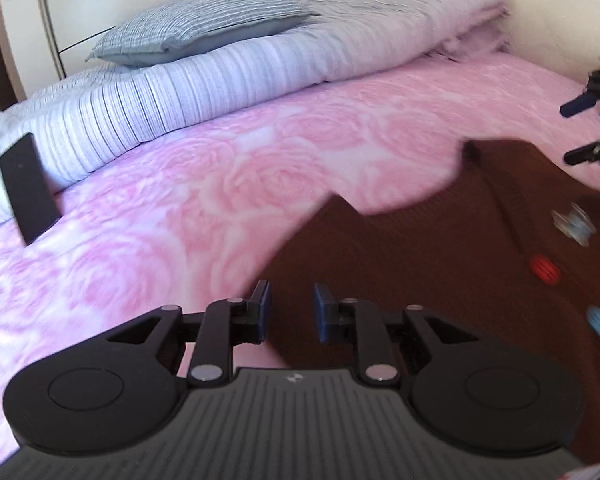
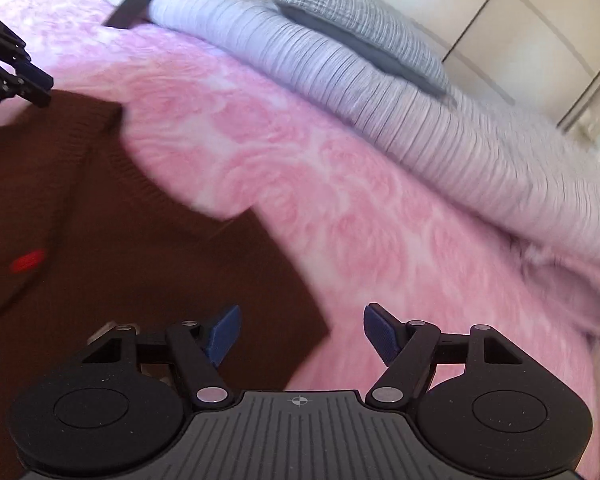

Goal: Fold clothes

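Observation:
A brown knit sweater (image 1: 420, 264) with red and blue patches lies flat on the pink rose-patterned bedspread (image 1: 220, 184). It also shows in the right wrist view (image 2: 120, 240). My left gripper (image 1: 291, 312) is open with a narrow gap, hovering over the sweater's left edge, empty. My right gripper (image 2: 302, 332) is wide open over the sweater's right corner, empty. The right gripper also shows at the far right of the left wrist view (image 1: 580, 132). The left gripper shows at the left edge of the right wrist view (image 2: 32, 84).
A rolled striped duvet (image 1: 220, 92) and a grey pillow (image 1: 204, 28) lie along the bed's far side. A black phone (image 1: 30, 188) leans against the duvet. A wardrobe (image 2: 520, 12) stands behind the bed.

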`<state>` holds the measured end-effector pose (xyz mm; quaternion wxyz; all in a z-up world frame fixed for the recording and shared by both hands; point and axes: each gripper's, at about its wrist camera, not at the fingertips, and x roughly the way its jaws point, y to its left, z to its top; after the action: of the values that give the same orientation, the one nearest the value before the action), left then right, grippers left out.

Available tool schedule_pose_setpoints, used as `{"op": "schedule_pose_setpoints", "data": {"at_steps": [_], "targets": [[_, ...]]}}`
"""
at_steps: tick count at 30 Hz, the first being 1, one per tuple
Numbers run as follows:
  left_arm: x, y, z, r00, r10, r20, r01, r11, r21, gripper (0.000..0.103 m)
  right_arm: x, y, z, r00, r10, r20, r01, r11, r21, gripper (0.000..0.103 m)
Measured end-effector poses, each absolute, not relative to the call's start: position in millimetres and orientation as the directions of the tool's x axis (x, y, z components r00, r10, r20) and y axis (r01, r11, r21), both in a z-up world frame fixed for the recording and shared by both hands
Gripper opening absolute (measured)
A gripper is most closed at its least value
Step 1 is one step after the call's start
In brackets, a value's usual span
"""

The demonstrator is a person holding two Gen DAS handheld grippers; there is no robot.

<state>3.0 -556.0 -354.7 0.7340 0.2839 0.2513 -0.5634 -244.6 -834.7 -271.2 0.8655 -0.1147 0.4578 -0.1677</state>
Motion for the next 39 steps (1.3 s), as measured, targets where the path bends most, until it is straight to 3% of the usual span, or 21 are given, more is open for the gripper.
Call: {"op": "schedule_pose_setpoints", "data": {"at_steps": [5, 9, 19, 26, 31, 32, 33, 34, 35, 36, 39], "targets": [[-64.5, -469.8, -320.8, 0.181, -0.651, -0.737, 0.983, 0.099, 0.154, 0.023, -330.0, -753.9, -245.1, 0.455, -0.21, -0.866, 0.089, 0.978, -0.19, 0.072], [-123.2, -405.2, -304.9, 0.117, -0.634, -0.764, 0.992, 0.035, 0.123, 0.027, -386.1, -687.8, -242.7, 0.417, -0.147, -0.897, 0.031, 0.989, -0.147, 0.072], [-236.8, -306.4, -329.2, 0.067, -0.56, -0.825, 0.981, -0.115, 0.157, 0.032, -438.1, -586.2, -285.6, 0.388, -0.236, -0.891, -0.067, 0.957, -0.283, 0.072], [-259.9, -296.0, -345.9, 0.089, -0.569, -0.818, 0.98, -0.097, 0.175, 0.032, -433.0, -584.5, -287.8, 0.445, -0.252, -0.859, -0.018, 0.957, -0.29, 0.072], [-261.7, -301.1, -354.1, 0.157, -0.56, -0.813, 0.957, -0.116, 0.265, 0.032, -421.1, -578.1, -297.3, 0.433, -0.263, -0.862, -0.131, 0.928, -0.349, 0.071], [-260.7, -301.2, -354.9, 0.186, -0.56, -0.807, 0.949, -0.112, 0.296, 0.033, -419.3, -578.0, -298.5, 0.425, -0.276, -0.862, -0.146, 0.919, -0.366, 0.066], [-258.9, -300.3, -357.1, 0.221, -0.556, -0.801, 0.937, -0.105, 0.332, 0.033, -418.5, -578.6, -298.4, 0.416, -0.288, -0.862, -0.156, 0.912, -0.38, 0.049], [-255.8, -299.3, -358.2, 0.251, -0.547, -0.799, 0.93, -0.094, 0.356, 0.032, -419.3, -579.7, -297.7, 0.408, -0.305, -0.861, -0.16, 0.904, -0.396, 0.04], [-252.6, -298.0, -358.1, 0.256, -0.538, -0.803, 0.931, -0.085, 0.354, 0.028, -421.5, -581.3, -296.5, 0.399, -0.325, -0.858, -0.158, 0.897, -0.413, 0.02], [-251.1, -294.6, -356.1, 0.255, -0.539, -0.803, 0.935, -0.075, 0.347, 0.026, -423.7, -582.8, -295.3, 0.39, -0.344, -0.854, -0.157, 0.889, -0.43, 0.014], [-249.5, -284.1, -350.7, 0.258, -0.545, -0.798, 0.941, -0.046, 0.336, 0.026, -435.9, -590.4, -291.6, 0.375, -0.383, -0.844, -0.123, 0.882, -0.455, 0.01]]}}
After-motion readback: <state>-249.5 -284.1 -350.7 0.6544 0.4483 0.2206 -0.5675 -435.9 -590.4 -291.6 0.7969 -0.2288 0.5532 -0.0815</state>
